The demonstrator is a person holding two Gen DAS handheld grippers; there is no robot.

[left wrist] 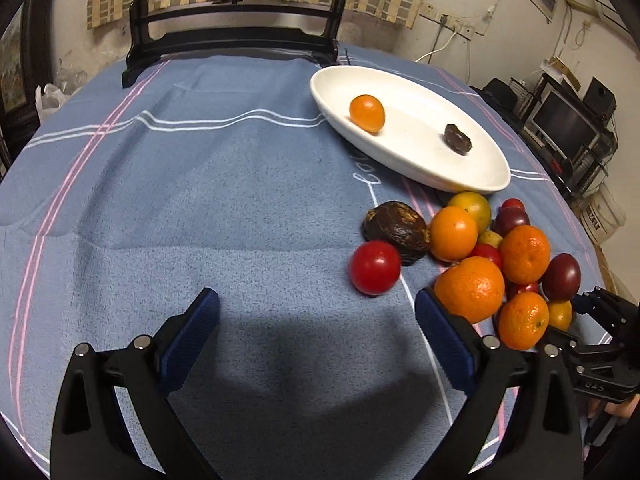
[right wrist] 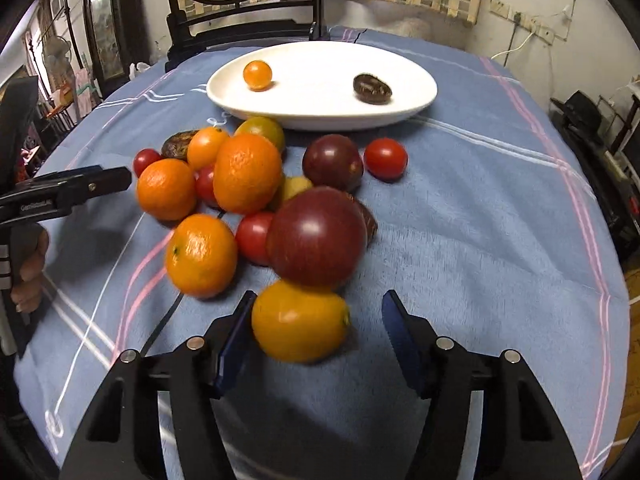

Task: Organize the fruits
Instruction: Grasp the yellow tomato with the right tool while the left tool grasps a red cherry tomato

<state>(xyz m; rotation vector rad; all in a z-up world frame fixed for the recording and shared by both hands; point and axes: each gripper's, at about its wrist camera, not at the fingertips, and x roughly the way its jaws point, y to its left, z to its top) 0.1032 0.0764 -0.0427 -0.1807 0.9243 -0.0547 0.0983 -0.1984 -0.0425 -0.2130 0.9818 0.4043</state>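
Observation:
A white oval plate (left wrist: 472,168) (right wrist: 416,80) holds a small orange fruit (left wrist: 367,113) (right wrist: 257,75) and a dark brown fruit (left wrist: 458,139) (right wrist: 372,88). A pile of tangerines (left wrist: 470,289) (right wrist: 247,172), red tomatoes (left wrist: 375,267) (right wrist: 385,158) and dark purple fruits (right wrist: 316,236) lies on the blue cloth. My left gripper (left wrist: 316,312) is open and empty, left of the pile. My right gripper (right wrist: 318,312) is open around a yellow-orange fruit (right wrist: 300,322), which touches its left pad; the right pad stands apart.
A dark wooden chair (left wrist: 232,40) stands behind the table's far edge. Bare blue cloth (left wrist: 180,200) spreads left of the pile. A wrinkled dark fruit (left wrist: 396,232) lies at the pile's left. Shelves with electronics (left wrist: 568,120) stand at the right.

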